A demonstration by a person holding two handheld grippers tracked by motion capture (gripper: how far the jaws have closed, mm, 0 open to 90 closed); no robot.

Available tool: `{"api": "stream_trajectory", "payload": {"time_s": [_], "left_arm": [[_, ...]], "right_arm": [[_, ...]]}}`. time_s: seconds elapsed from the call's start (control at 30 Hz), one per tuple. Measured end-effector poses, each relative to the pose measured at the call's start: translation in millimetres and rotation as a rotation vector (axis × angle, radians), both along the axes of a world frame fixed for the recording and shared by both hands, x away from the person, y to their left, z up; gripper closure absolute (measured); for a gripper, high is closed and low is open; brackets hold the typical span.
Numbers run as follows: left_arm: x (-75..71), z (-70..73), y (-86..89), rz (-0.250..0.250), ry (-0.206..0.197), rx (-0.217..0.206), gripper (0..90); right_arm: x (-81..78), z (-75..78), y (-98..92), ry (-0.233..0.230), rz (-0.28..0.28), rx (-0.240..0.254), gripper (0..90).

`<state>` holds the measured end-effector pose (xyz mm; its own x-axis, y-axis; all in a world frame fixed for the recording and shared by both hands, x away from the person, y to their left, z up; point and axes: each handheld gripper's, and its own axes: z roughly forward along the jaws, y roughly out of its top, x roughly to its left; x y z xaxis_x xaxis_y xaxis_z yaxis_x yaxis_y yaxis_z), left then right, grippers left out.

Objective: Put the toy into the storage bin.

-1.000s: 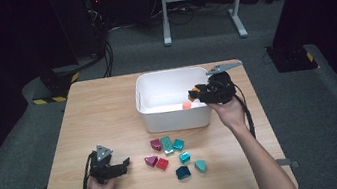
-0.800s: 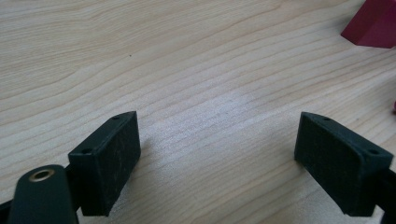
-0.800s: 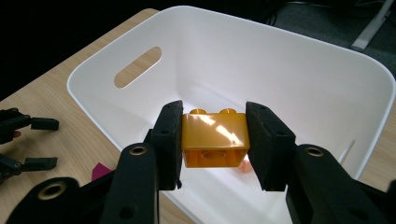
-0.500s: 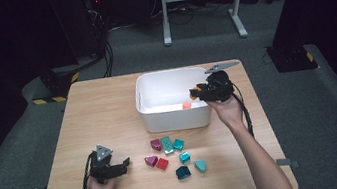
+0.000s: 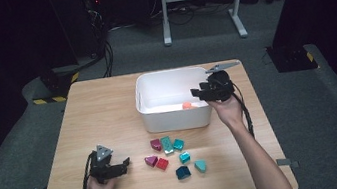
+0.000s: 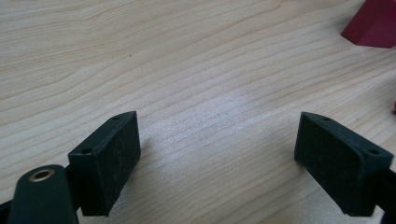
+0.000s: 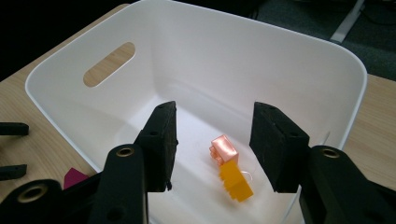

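Note:
My right gripper [image 5: 199,94] hangs over the right end of the white bin [image 5: 175,119]. Its jaws have just been opening and stand apart with nothing pressed between them. In the right gripper view a shiny pink block [image 7: 223,149] joined to an orange block [image 7: 236,183] lies on the bin's floor [image 7: 196,126], below the gap of my right gripper [image 7: 215,119]. From above it is an orange spot [image 5: 187,105]. My left gripper [image 5: 125,164] rests on the table at the front left, open [image 6: 215,140] over bare wood.
Several loose pieces lie in front of the bin: a maroon one [image 5: 156,144], teal ones [image 5: 166,144], a red one [image 5: 162,164] and a dark teal one [image 5: 183,172]. A dark red piece [image 6: 373,23] shows ahead of the left jaws. Bare wood lies left of the bin.
The right gripper's jaws have spread apart over the bin, with the orange piece beneath them. The left gripper has not moved.

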<state>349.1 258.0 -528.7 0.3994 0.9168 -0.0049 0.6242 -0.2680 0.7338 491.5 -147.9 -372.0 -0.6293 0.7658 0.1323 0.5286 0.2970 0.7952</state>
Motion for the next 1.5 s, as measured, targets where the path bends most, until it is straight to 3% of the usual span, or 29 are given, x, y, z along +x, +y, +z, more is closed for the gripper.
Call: {"api": "stream_trajectory", "payload": {"time_s": [0.27, 0.73, 1.3, 1.5], "left_arm": [[0.0, 0.0, 0.0, 0.000, 0.000, 0.000, 14.6], [0.0, 0.0, 0.0, 0.000, 0.000, 0.000, 14.6], [0.0, 0.0, 0.0, 0.000, 0.000, 0.000, 14.6], [0.0, 0.0, 0.0, 0.000, 0.000, 0.000, 14.6]], "right_arm": [[-16.1, 3.0, -5.0, -0.032, 0.011, 0.026, 48.8], [-64.4, 0.4, -27.1, -0.095, 0.032, 0.080, 48.4], [-112.1, -29.8, -36.3, -0.102, 0.063, 0.111, 48.2], [-132.8, -44.5, -33.4, -0.105, 0.080, 0.092, 48.2]]}}
